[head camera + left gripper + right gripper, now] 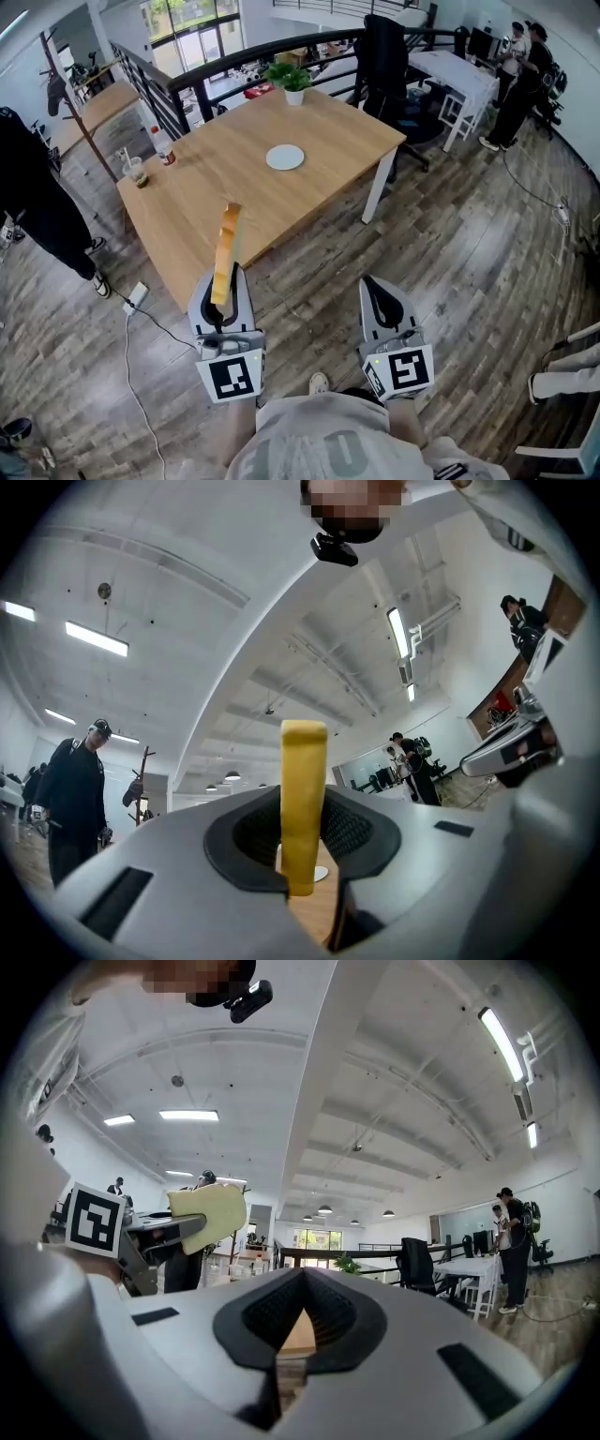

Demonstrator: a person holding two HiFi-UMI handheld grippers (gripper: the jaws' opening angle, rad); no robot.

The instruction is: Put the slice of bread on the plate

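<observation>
A slice of bread (pixel 226 246) stands on edge, gripped at its lower end by my left gripper (pixel 226 278), which is shut on it. It hangs over the floor just short of the table's near corner. The left gripper view has the yellow crust edge (pixel 303 789) upright between the dark pads. A small white plate (pixel 285 157) lies empty in the middle of the wooden table (pixel 234 187), well beyond the bread. My right gripper (pixel 373 284) is beside the left one, shut, with nothing in it. From the right gripper view the bread (pixel 208 1215) shows at the left.
A potted plant (pixel 293 82) stands at the table's far edge; a bottle (pixel 163 145) and a cup (pixel 137 171) stand at its left corner. A person in black (pixel 37 202) stands to the left. A dark chair (pixel 384 56), a white table and more people are at the back right.
</observation>
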